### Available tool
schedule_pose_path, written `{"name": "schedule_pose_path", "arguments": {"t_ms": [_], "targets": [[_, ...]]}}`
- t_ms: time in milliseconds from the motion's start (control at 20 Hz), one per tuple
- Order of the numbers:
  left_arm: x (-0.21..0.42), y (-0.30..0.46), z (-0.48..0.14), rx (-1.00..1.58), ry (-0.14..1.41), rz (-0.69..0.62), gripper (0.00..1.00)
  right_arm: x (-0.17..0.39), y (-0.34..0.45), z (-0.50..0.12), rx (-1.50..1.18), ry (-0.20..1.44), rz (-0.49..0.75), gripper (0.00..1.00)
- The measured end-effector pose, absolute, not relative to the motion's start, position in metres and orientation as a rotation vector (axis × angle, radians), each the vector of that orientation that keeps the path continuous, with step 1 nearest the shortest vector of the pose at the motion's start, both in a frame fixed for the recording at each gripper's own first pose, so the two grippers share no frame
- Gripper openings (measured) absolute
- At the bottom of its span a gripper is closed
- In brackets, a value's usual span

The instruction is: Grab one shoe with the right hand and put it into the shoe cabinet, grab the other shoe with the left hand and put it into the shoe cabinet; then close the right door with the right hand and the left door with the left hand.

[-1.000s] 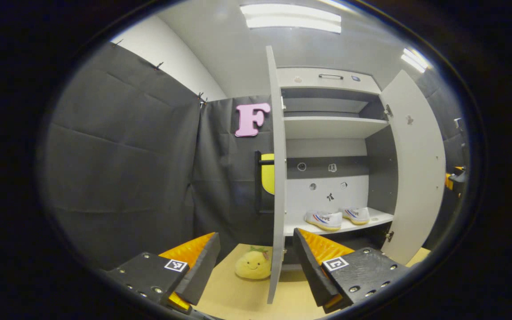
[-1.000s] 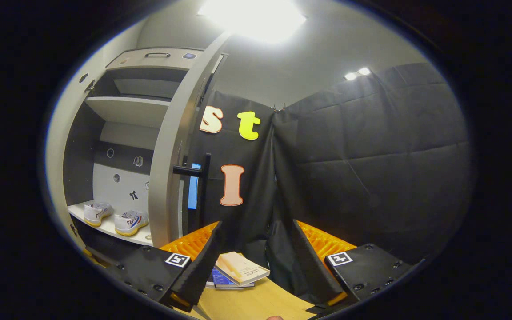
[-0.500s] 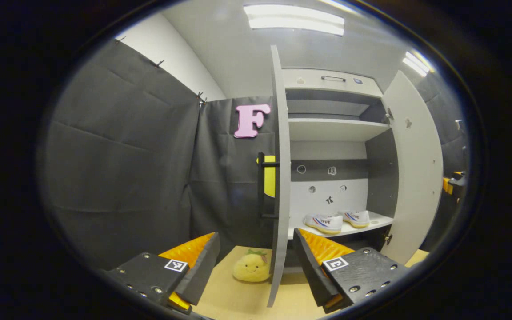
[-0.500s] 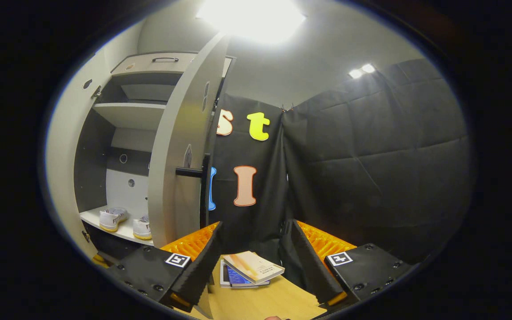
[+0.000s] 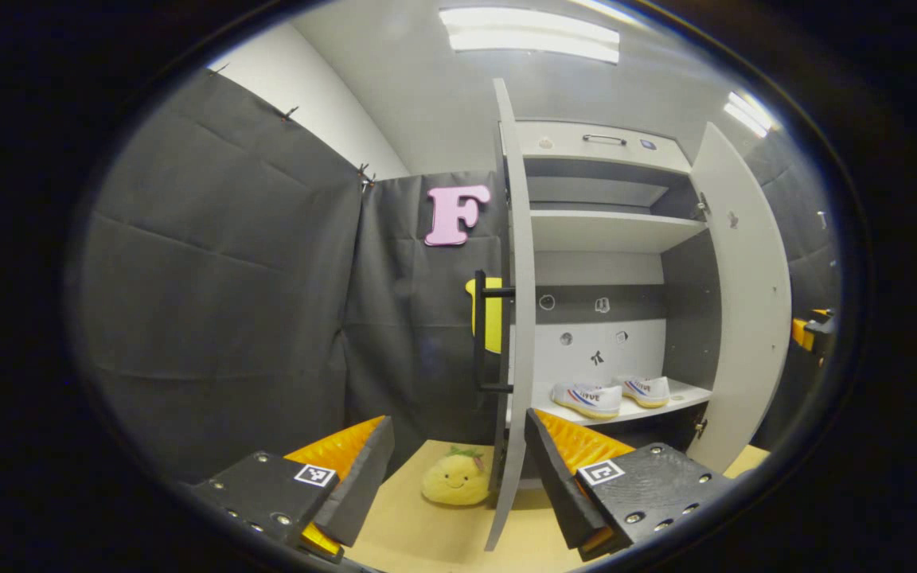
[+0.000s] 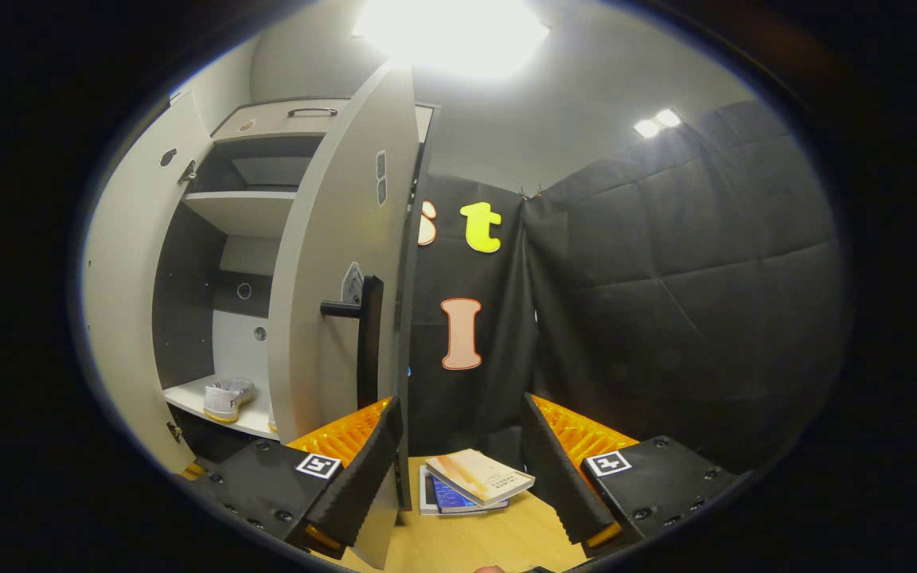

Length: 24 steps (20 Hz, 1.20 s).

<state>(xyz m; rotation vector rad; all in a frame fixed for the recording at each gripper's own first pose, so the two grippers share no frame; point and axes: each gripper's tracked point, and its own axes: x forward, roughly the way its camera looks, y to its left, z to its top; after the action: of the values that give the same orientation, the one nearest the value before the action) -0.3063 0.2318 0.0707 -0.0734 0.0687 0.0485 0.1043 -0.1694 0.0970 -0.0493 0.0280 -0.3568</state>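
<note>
Two white sneakers [image 5: 610,395] sit side by side on the lower shelf [image 5: 685,393] of the shoe cabinet [image 5: 602,143], near its front edge, both doors standing ajar. The left gripper [image 5: 458,469] hangs with fingers spread, empty, the left door [image 5: 516,318] edge-on between them, its black handle [image 5: 481,330] facing the cloth wall. The right gripper [image 6: 462,469], likewise spread and empty, frames the right door [image 6: 339,263] and its black handle [image 6: 364,338]. A yellow plush toy [image 5: 454,477] rests on the wooden floor beside the left door; books [image 6: 474,481] lie stacked near the right.
</note>
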Motion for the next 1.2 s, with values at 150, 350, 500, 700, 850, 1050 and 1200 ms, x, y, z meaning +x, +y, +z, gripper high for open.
{"name": "schedule_pose_path", "arguments": {"t_ms": [150, 350, 500, 700, 850, 1050, 1200], "targets": [[-0.306, 0.232, 0.070, -0.071, 0.069, 0.058, 0.93, 0.112, -0.150, 0.096, -0.034, 0.025, -0.290, 0.96], [-0.307, 0.238, 0.069, -0.065, 0.073, 0.084, 0.94, 0.129, -0.120, 0.094, -0.031, 0.029, -0.186, 0.96], [-0.306, 0.249, 0.067, -0.059, 0.078, 0.117, 0.93, 0.141, -0.094, 0.091, -0.033, 0.041, -0.107, 0.96], [-0.293, 0.268, 0.062, -0.051, 0.090, 0.167, 0.94, 0.145, -0.074, 0.080, -0.056, 0.061, -0.051, 0.99], [-0.280, 0.280, 0.060, -0.040, 0.087, 0.194, 0.93, 0.138, -0.076, 0.072, -0.048, 0.076, -0.048, 0.98], [-0.261, 0.300, 0.066, -0.039, 0.069, 0.225, 0.93, 0.123, -0.082, 0.065, -0.040, 0.092, -0.067, 0.98], [-0.246, 0.306, 0.069, -0.049, 0.056, 0.223, 0.93, 0.108, -0.086, 0.061, -0.040, 0.105, -0.085, 0.98]]}}
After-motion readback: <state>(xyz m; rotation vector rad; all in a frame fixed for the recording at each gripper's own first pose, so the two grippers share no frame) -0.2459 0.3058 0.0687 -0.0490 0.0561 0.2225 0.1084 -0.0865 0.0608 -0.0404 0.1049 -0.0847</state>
